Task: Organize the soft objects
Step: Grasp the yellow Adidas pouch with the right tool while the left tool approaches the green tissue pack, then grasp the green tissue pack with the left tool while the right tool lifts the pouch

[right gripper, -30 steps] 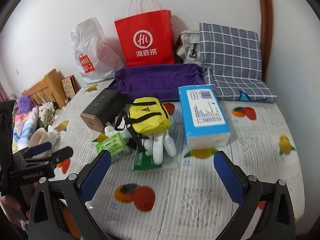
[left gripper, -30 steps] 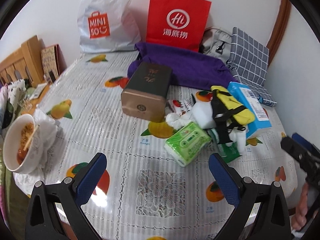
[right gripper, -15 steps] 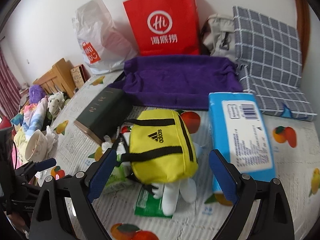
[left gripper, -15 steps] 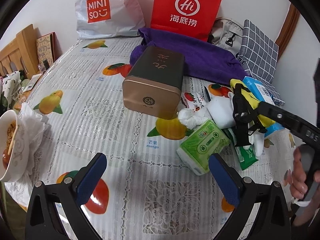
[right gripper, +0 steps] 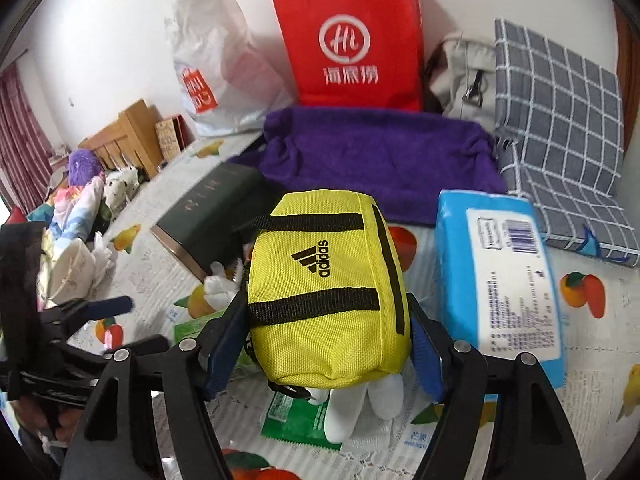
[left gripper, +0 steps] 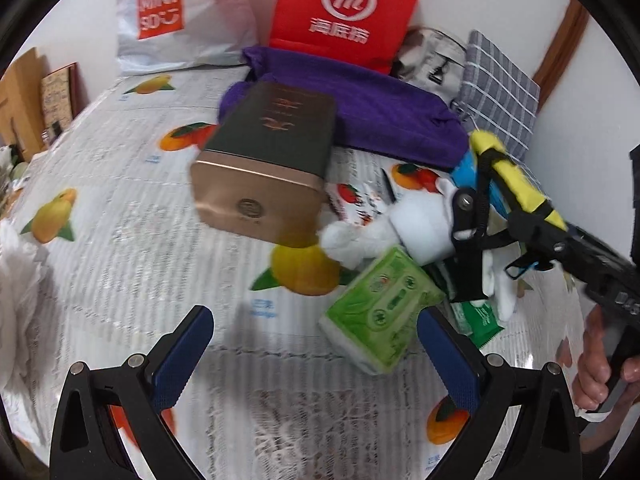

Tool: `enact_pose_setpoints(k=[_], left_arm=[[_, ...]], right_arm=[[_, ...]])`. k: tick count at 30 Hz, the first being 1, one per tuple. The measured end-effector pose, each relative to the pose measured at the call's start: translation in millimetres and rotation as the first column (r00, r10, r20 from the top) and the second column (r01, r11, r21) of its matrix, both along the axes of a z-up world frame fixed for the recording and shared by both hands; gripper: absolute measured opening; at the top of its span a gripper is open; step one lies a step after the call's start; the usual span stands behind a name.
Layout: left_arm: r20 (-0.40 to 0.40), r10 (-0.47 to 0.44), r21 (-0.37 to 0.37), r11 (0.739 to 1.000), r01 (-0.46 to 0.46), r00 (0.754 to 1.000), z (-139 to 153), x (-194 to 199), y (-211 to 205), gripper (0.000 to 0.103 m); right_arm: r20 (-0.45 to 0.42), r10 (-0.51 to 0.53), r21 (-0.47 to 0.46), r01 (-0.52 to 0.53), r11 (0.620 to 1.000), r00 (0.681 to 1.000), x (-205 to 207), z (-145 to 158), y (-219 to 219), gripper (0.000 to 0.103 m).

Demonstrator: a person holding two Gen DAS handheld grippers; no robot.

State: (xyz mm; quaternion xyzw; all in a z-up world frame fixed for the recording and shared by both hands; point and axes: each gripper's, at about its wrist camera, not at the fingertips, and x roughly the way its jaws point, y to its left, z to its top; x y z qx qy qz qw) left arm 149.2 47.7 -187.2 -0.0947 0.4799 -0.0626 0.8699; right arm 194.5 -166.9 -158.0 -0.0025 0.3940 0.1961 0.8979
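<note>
A yellow Adidas pouch (right gripper: 326,288) with black straps lies on a white plush toy (right gripper: 352,408) in the middle of the table. My right gripper (right gripper: 326,344) has closed in on the pouch, one pad against each side. The pouch also shows in the left wrist view (left gripper: 516,176), with the right gripper's fingers (left gripper: 468,240) around it. My left gripper (left gripper: 314,348) is open and empty, low over the tablecloth, with a green tissue pack (left gripper: 380,308) just ahead of its right finger. A purple towel (right gripper: 380,156) lies behind.
A dark tin box (left gripper: 268,160) lies left of the pile, a blue tissue pack (right gripper: 500,276) right of it. A red paper bag (right gripper: 352,40), a white Miniso bag (left gripper: 180,20), a grey bag (right gripper: 464,68) and a checked cushion (right gripper: 560,112) line the wall. A bowl (right gripper: 72,276) stands at the left edge.
My right gripper has moved forward over the table and closed around the yellow pouch. My left gripper has moved forward and lower toward the green tissue pack, still open.
</note>
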Motion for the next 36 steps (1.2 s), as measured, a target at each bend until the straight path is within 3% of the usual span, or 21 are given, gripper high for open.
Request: enact_pose_setpoints(k=[7, 13, 16, 18, 20, 27, 36], left_arm=[[-0.022, -0.057, 0.033, 0.998, 0.058, 0.998, -12, 9, -23, 0.102], [-0.014, -0.072, 0.057, 0.996, 0.072, 0.997, -21, 14, -38, 0.102], [0.001, -0.077, 0.115, 0.99, 0.077, 0.997, -23, 13, -45, 0.094], [0.009, -0.087, 0.143, 0.986, 0.085, 0.996, -23, 12, -50, 0.082], [0.011, -0.098, 0.119, 0.988, 0.096, 0.995, -20, 9, -51, 0.067], [-0.004, -0.062, 0.108, 0.992, 0.062, 0.998, -15, -3, -43, 0.059], [0.007, -0.027, 0.105, 0.994, 0.026, 1.0, 0, -16, -33, 0.059]], right_arm=[[0.06, -0.045, 0.058, 0.042, 0.997, 0.997, -31, 17, -24, 0.073], [0.055, -0.09, 0.068, 0.086, 0.994, 0.994, -68, 12, -56, 0.073], [0.035, -0.122, 0.045, 0.121, 0.992, 0.992, -88, -4, -71, 0.073], [0.009, -0.148, 0.023, 0.148, 0.989, 0.989, -99, -20, -82, 0.073], [-0.022, -0.176, 0.018, 0.176, 0.984, 0.984, -103, -34, -90, 0.073], [-0.091, -0.27, 0.014, 0.273, 0.962, 0.958, -104, -78, -115, 0.073], [0.027, -0.309, 0.005, 0.309, 0.951, 0.951, -115, -86, -109, 0.074]])
